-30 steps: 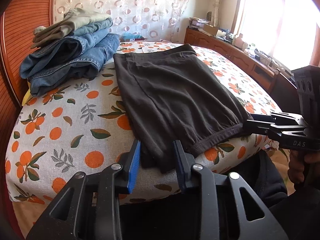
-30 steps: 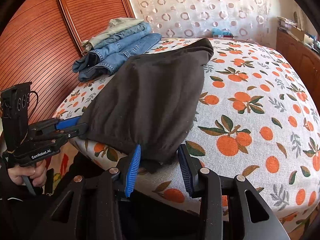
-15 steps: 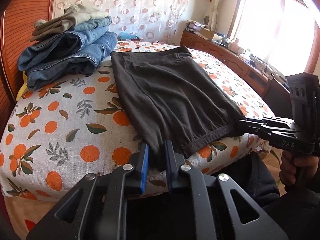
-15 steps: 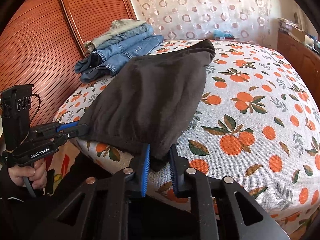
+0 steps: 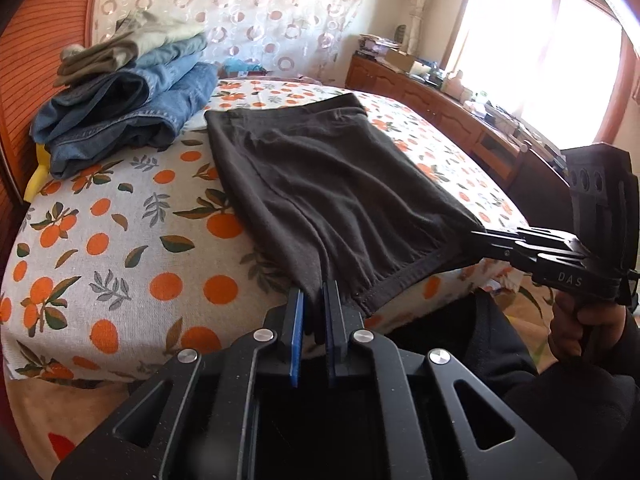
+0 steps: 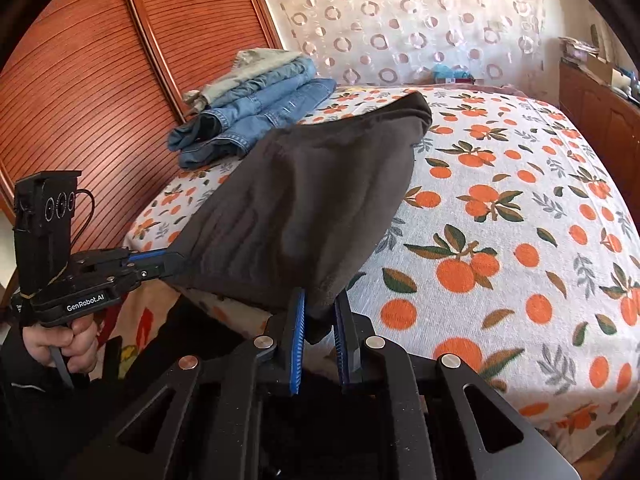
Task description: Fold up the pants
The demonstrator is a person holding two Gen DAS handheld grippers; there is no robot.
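Dark brown pants lie folded lengthwise on the orange-print bed, cuffs at the near edge. My left gripper is shut on the near left cuff corner. My right gripper is shut on the other cuff corner, and it shows from the side in the left wrist view. The near end of the pants is lifted off the bed and stretched between the two grippers. The left gripper also shows in the right wrist view.
A stack of folded jeans and light trousers sits at the back left of the bed, also in the right wrist view. A wooden headboard stands on the left. A wooden cabinet runs under the window.
Both grippers closed from open onto the cuff corners. They then lifted the near end of the pants off the bed edge.
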